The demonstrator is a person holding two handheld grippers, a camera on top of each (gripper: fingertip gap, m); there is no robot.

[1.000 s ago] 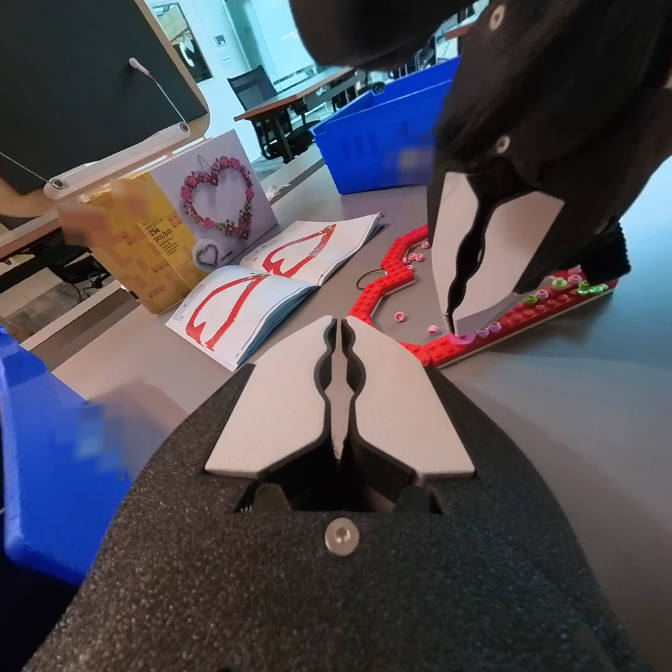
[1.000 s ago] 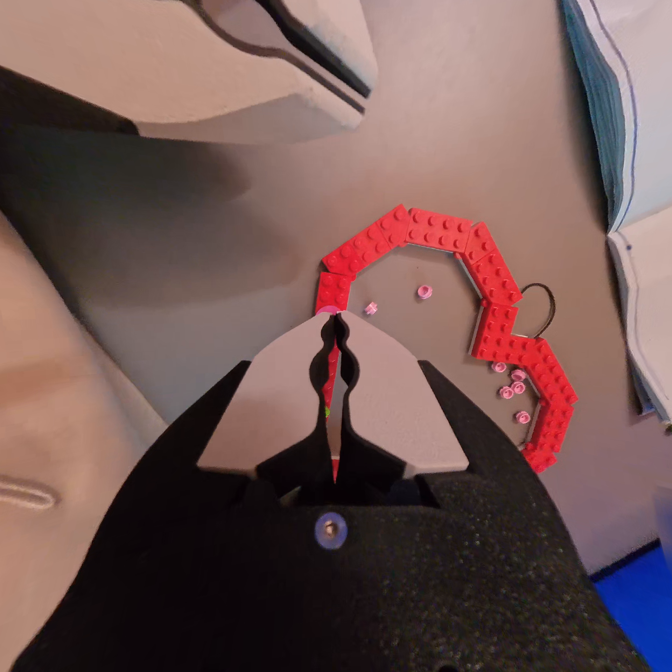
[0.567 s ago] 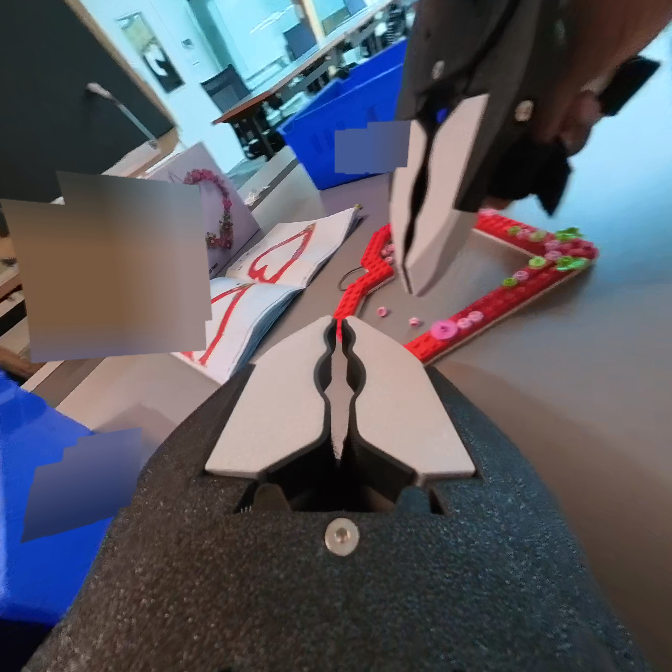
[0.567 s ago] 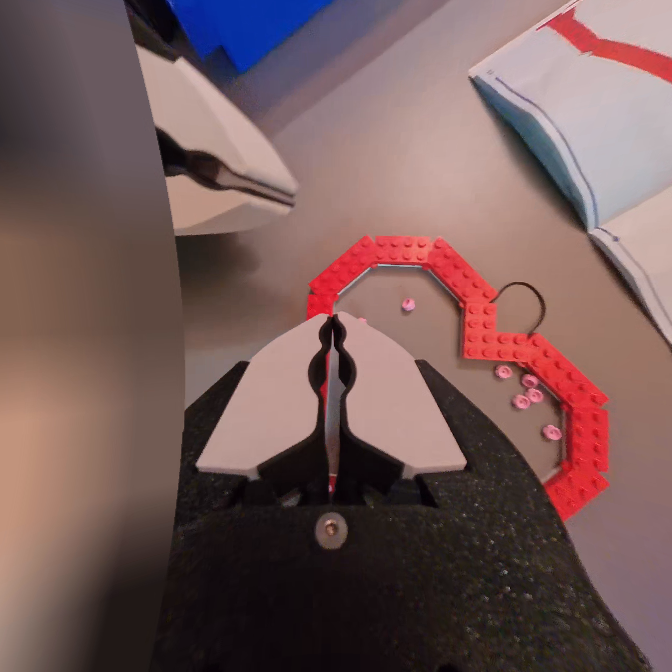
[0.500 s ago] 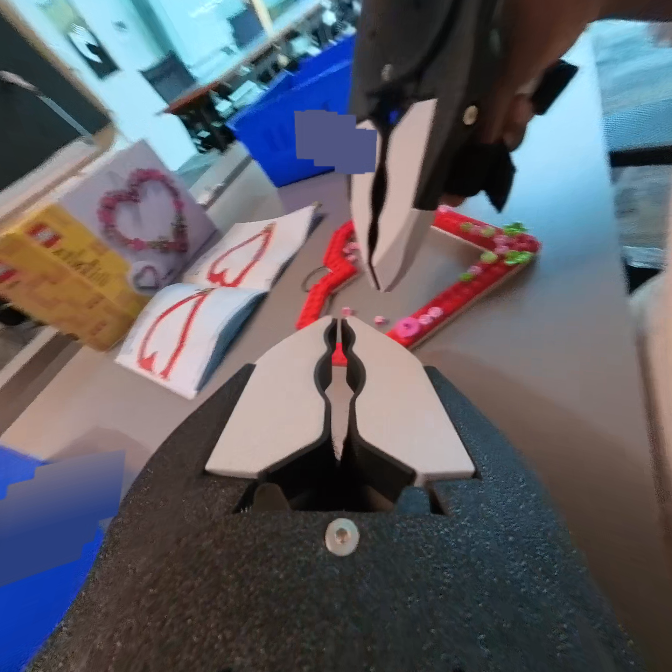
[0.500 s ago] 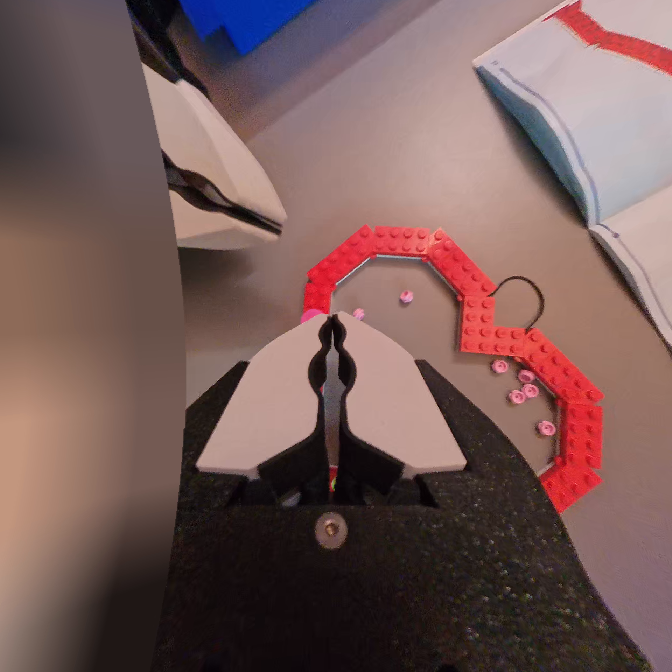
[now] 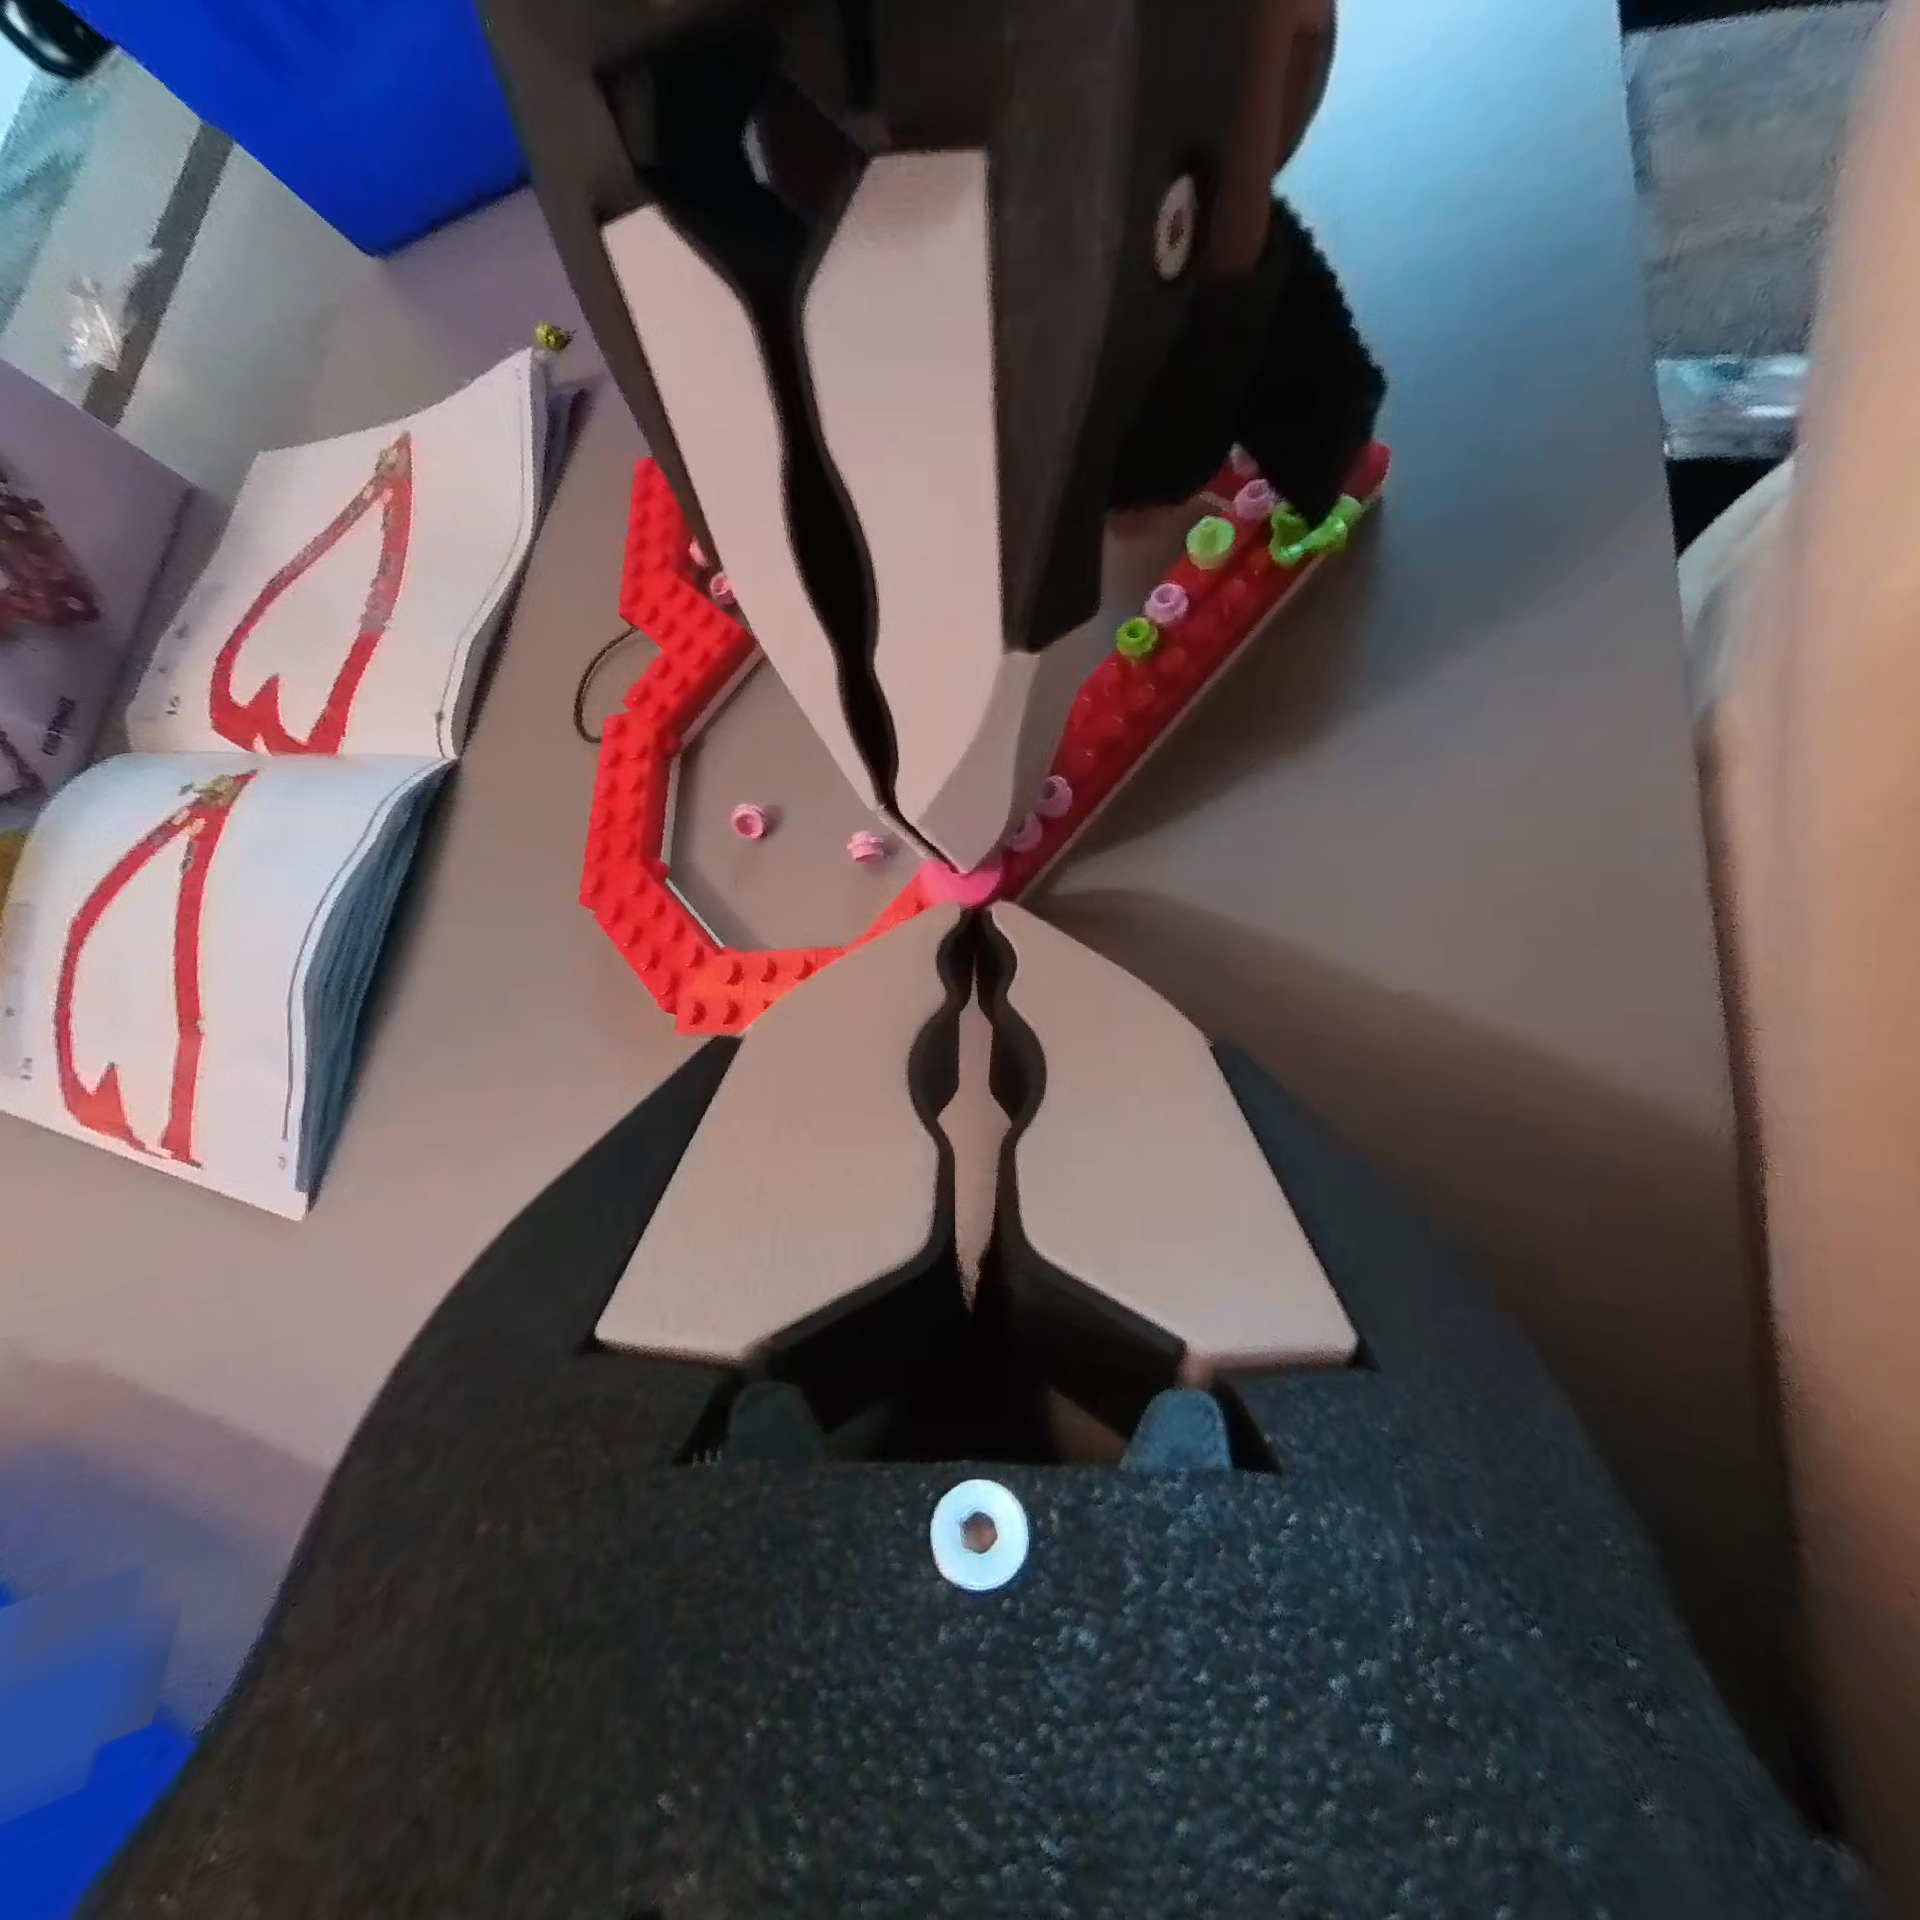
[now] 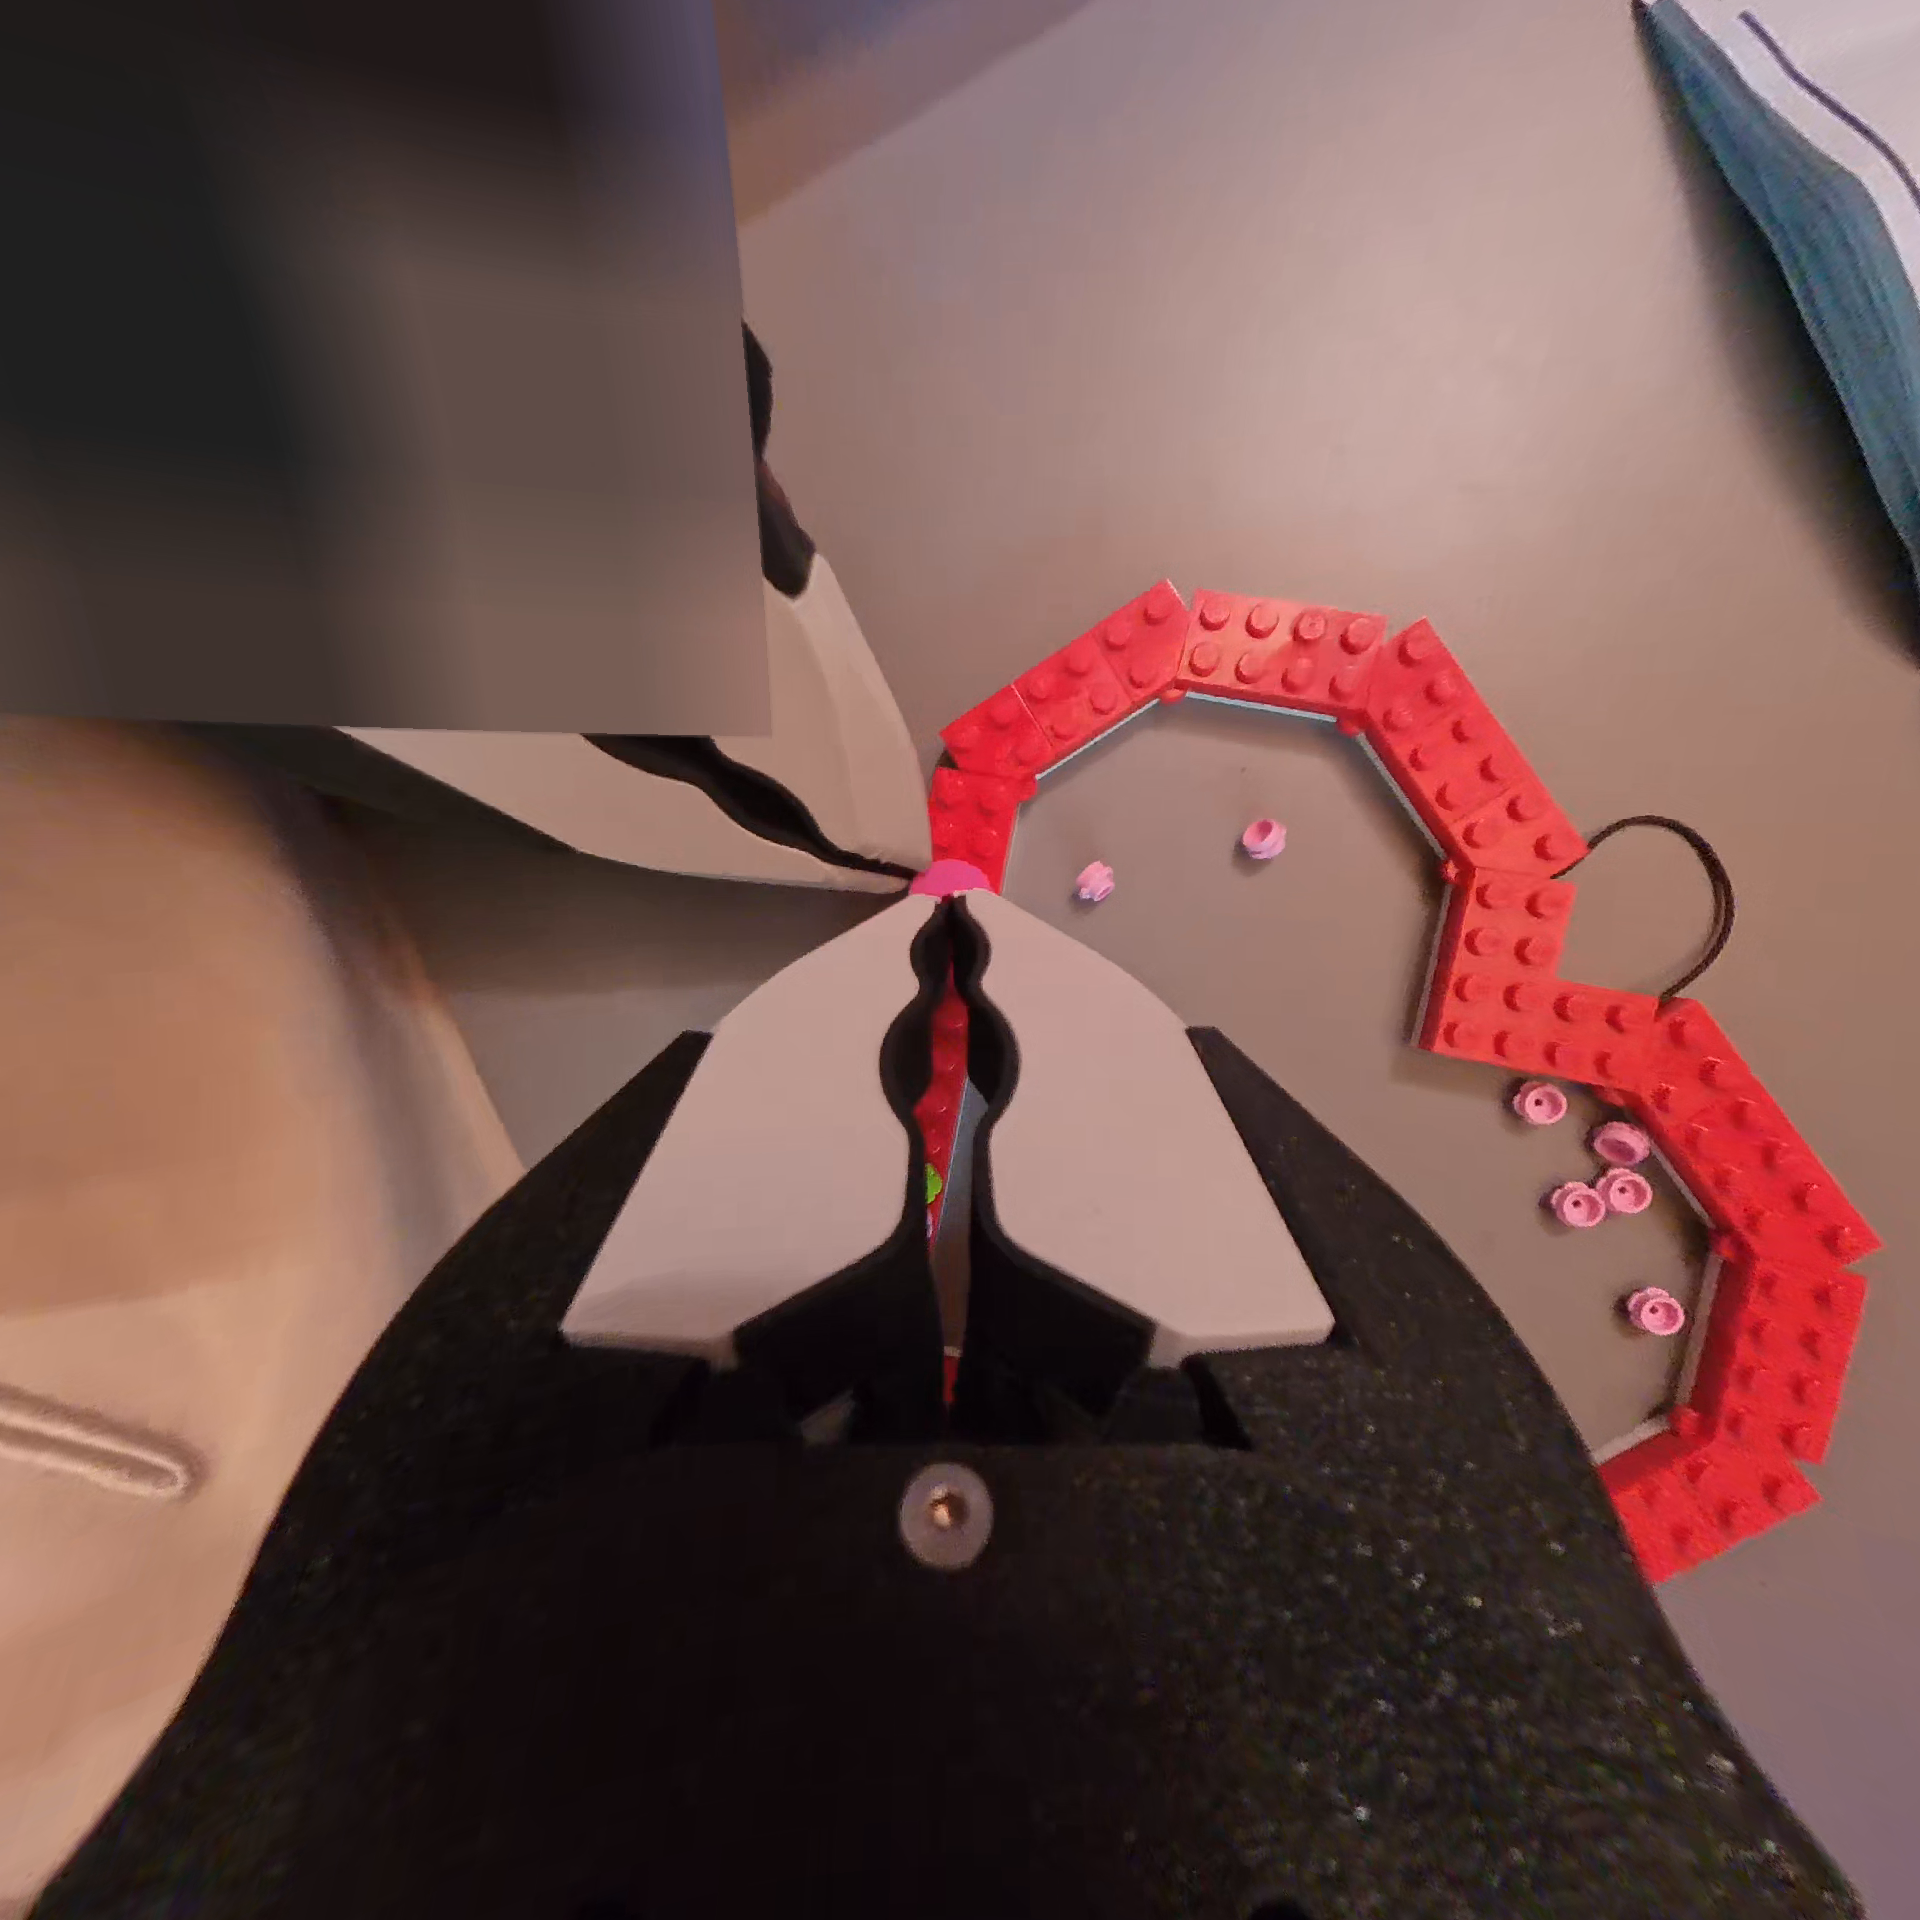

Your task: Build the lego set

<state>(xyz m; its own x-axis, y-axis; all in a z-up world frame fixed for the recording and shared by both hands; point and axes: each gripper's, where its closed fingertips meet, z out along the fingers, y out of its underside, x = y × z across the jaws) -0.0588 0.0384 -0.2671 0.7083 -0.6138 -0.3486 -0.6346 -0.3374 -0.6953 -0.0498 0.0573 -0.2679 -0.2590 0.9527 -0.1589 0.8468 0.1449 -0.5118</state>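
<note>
Both claws are clenched with nothing between the fingers, tips meeting over one bright pink round piece on the red heart frame. The left claw comes in from below in its own view and the right claw from above; they look set to press the piece down onto the studs from two sides, though contact is hard to confirm. The heart frame lies flat on the grey surface, its straight arm already carrying small lilac studs and green pieces, so the build is partway. Loose pale pink studs sit inside the heart outline, likely parked for easy picking; another cluster lies by the far lobe. A black cord loop is at the heart's notch. The open instruction booklet lies beside the frame for reference. A blue bin stands at the back, contents not visible.
</note>
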